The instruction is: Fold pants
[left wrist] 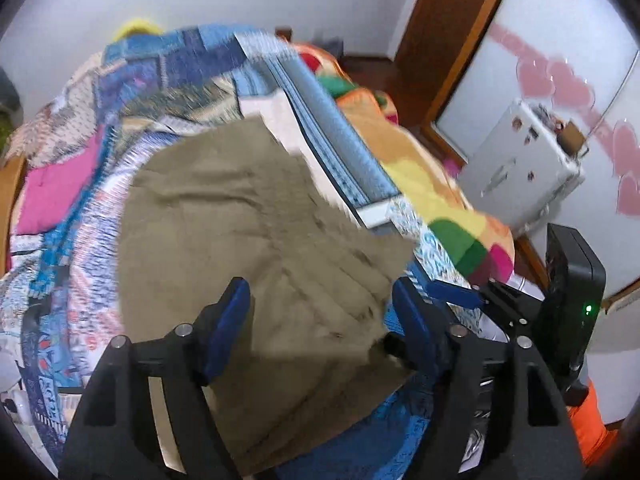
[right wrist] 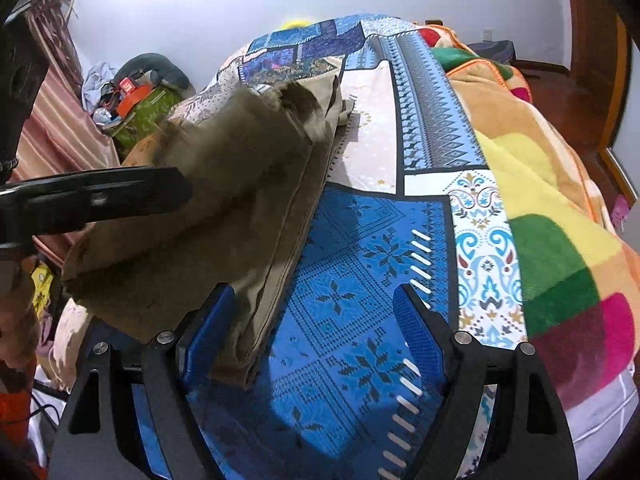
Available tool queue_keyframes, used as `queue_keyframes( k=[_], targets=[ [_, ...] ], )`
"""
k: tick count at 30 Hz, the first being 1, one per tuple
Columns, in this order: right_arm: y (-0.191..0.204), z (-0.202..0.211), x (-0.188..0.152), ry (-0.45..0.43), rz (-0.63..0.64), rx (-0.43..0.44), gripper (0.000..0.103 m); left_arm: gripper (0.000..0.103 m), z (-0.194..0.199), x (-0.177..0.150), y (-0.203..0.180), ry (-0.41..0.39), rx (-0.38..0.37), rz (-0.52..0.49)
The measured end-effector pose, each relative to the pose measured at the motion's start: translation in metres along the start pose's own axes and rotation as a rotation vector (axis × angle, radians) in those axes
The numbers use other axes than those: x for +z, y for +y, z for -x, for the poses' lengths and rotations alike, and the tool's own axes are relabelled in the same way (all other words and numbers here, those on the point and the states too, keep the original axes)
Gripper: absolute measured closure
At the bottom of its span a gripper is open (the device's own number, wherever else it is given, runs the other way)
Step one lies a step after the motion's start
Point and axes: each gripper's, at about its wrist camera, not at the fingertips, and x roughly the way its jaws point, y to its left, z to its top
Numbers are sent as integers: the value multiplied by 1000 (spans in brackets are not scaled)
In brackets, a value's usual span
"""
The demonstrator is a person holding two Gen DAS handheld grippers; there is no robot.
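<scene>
Item: olive-khaki cotton pants (left wrist: 256,240), part-folded on patchwork-quilted bed (right wrist: 360,280). Left hand-held gripper (left wrist: 320,320) and right hand-held gripper (right wrist: 312,328) both released, apparently gripping nothing. Risk: unpinned layers sliding, fold skewing.

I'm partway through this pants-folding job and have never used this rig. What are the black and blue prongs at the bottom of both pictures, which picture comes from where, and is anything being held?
The prongs are handheld two-finger grippers, one in each of a person's hands. Each picture comes from a fisheye camera looking forward along those fingers.

The left wrist view shows the left gripper open, with the olive pants between and beneath its blue pads.

The right wrist view shows the right gripper open too, the pants' edge by its left pad.

The pants lie partly folded on a blue patterned bedspread, beside a colourful blanket. Neither gripper is clamped on anything.
</scene>
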Motion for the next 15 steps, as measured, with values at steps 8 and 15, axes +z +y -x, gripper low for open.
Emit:
queue_keyframes(
  k=[8, 15],
  targets=[
    [10, 24, 18, -77, 32, 17, 25, 24, 36, 9, 69, -79, 208, 53],
    [26, 22, 46, -142, 66, 36, 25, 22, 22, 41, 134, -71, 294, 111]
  ],
)
